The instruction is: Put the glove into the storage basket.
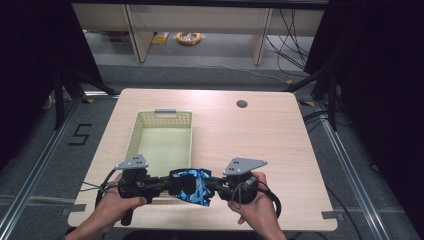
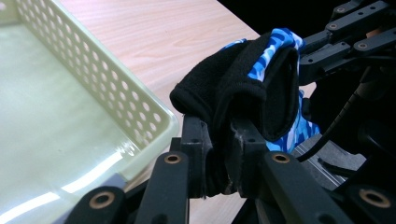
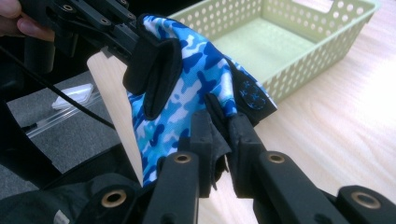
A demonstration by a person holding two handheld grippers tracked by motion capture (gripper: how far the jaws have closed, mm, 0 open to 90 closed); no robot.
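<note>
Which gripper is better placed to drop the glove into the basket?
Left, probably. Both the left gripper and right gripper clamp the glove, but the left sits over the basket rim.

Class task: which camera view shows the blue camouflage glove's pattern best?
The right gripper view: the glove spreads its blue patterned side close up. The left gripper view shows mostly its black cuff; the high view shows it small between both grippers.

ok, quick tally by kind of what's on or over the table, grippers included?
Basket, pale green, perforated: 1
Glove, blue camouflage and black: 1
Grippers, each shut on the glove: 2, the left gripper and the right gripper
Total: 4
</note>
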